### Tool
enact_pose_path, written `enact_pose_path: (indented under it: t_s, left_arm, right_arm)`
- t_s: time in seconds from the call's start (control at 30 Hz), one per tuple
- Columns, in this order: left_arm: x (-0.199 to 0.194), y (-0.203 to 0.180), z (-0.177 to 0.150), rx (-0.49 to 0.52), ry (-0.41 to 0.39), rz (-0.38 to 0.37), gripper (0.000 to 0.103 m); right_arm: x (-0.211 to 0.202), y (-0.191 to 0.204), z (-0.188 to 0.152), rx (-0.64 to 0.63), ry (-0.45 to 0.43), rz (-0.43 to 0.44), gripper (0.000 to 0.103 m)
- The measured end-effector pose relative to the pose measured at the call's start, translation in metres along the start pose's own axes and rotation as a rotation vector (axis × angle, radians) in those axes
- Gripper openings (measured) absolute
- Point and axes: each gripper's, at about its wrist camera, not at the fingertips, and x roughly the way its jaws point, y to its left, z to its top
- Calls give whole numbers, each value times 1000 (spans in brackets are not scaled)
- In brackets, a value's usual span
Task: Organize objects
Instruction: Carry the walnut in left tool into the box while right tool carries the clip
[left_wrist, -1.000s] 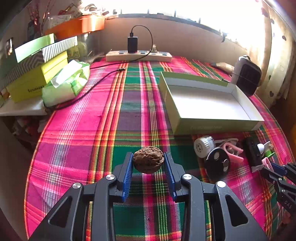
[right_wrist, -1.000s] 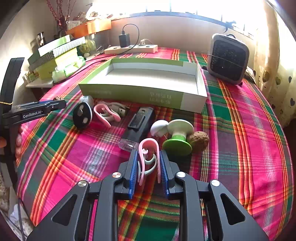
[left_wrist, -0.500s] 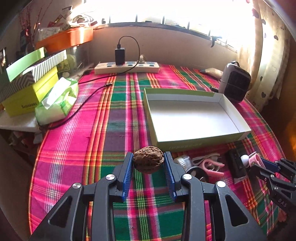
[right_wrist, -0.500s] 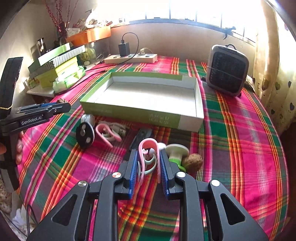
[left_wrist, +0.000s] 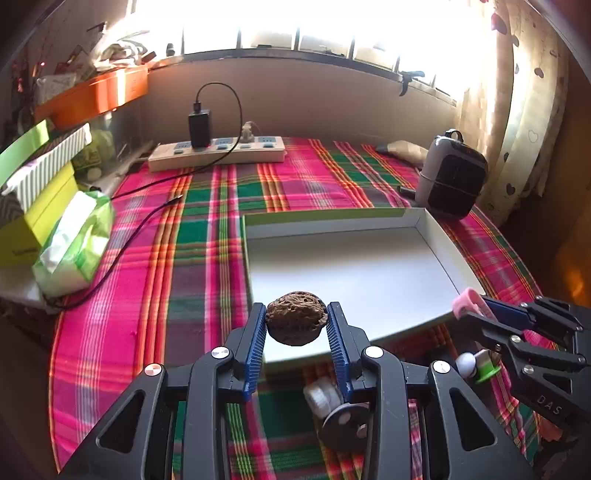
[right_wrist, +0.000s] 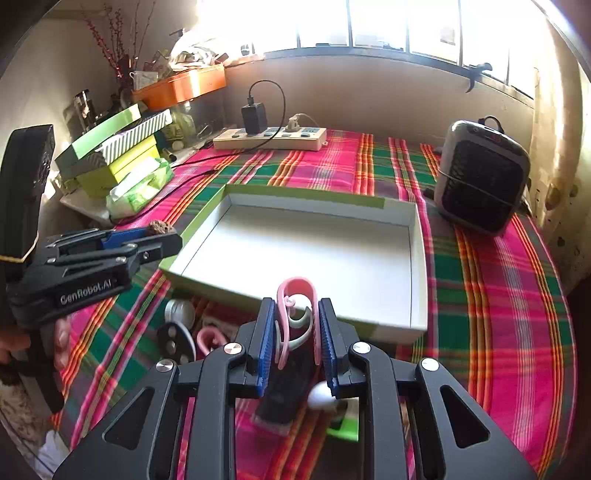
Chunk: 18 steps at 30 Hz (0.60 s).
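Walnut sits clamped in your left jaws at the tray's near edge, the clip pinched in your right jaws alongside.

Place: a lived-in home room, by the look of it.
Tabletop: draped in a bright pink-and-green plaid cloth.
Window: barred, sun pouring in, heart-print curtain hanging at the right.
Power strip: against the wall, black charger plugged in, cable trailing over the cloth.
Heater: small portable unit on the cloth.
Clutter: stacked gift boxes, tissue pack, orange tray piled high.
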Motion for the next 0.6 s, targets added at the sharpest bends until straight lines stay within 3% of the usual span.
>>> enact_pose_path:
  t_s: [0.6]
  left_arm:
    - [73, 1, 41, 18, 89, 6, 31]
  right_arm:
    - [77, -22, 64, 44, 85, 8, 24]
